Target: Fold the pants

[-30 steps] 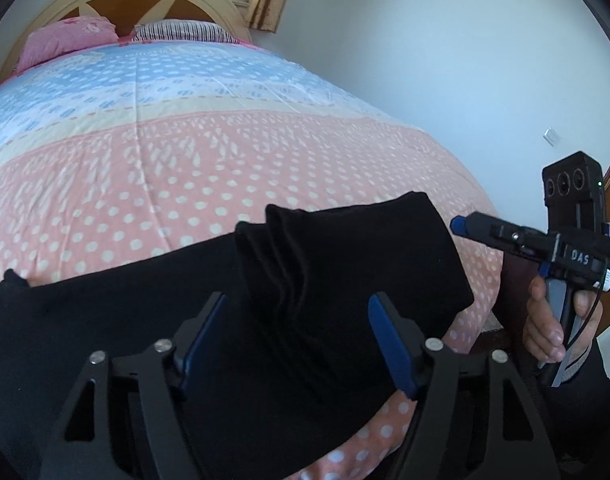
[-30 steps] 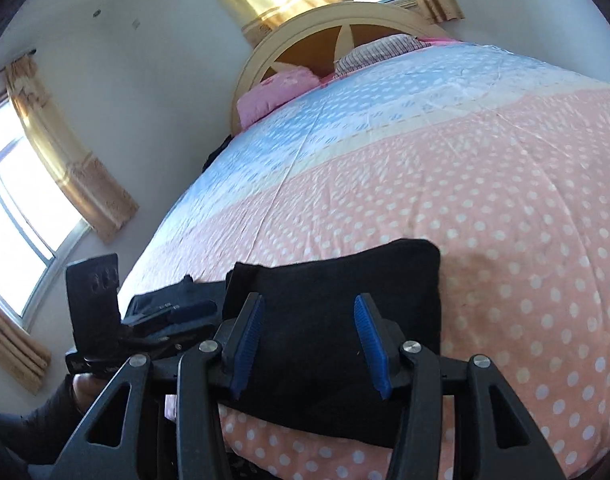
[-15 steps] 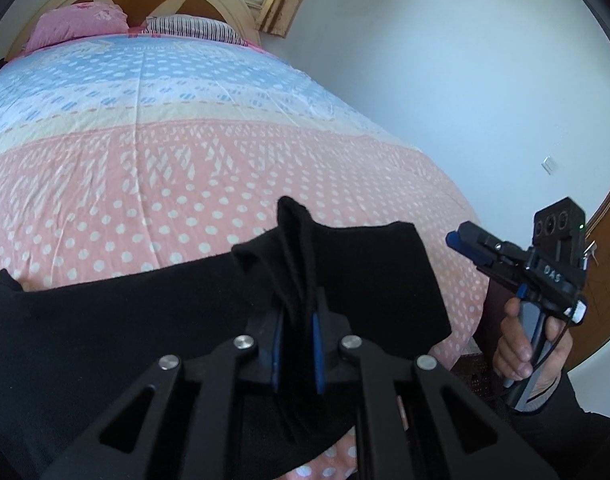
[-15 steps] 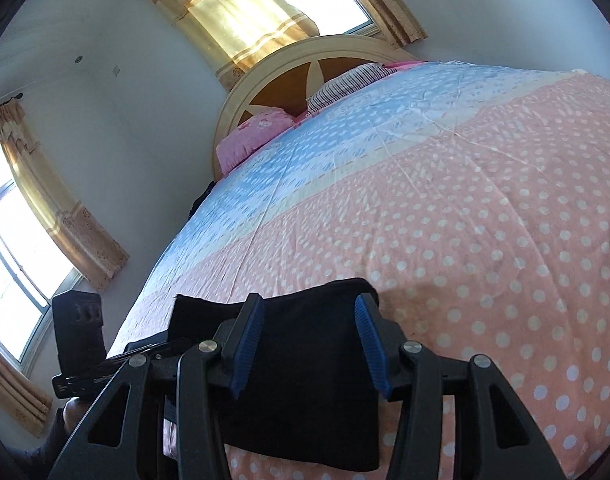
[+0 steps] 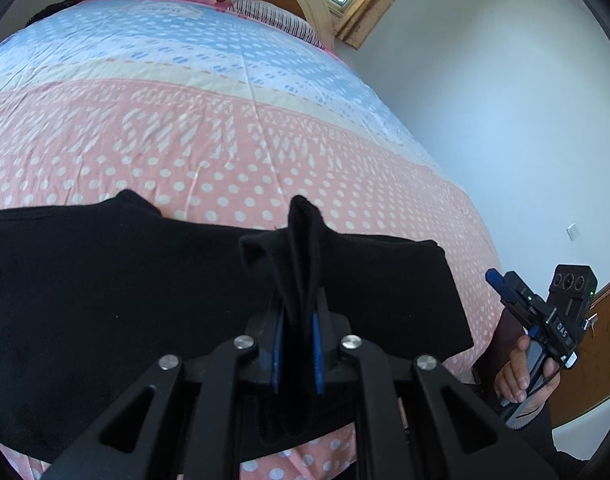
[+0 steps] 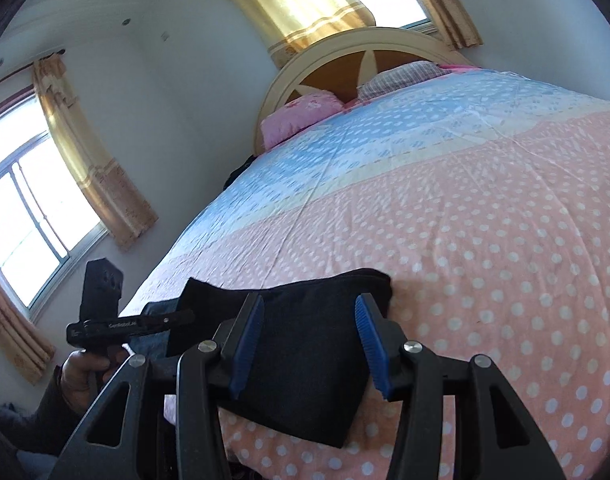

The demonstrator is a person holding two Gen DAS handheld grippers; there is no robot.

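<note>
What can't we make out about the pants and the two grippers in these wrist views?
- Left wrist view: the pants run off the left edge; their full length is cut off.
- Same view: how many layers the left gripper pinches is lost in black-on-black cloth.
- Same view: the right gripper is small at the edge, jaws unreadable.
- Right wrist view: the near pants hem hides behind the right gripper's fingers.

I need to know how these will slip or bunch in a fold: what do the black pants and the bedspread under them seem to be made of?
The black pants look like a soft, matte knit or fleece: no sheen, and the pinch in the left gripper stands in thick, rounded folds. The bedspread looks like thin printed woven cotton or a blend: smooth, faintly creased, dotted pink and blue bands. Neither fibre is certain.
</note>
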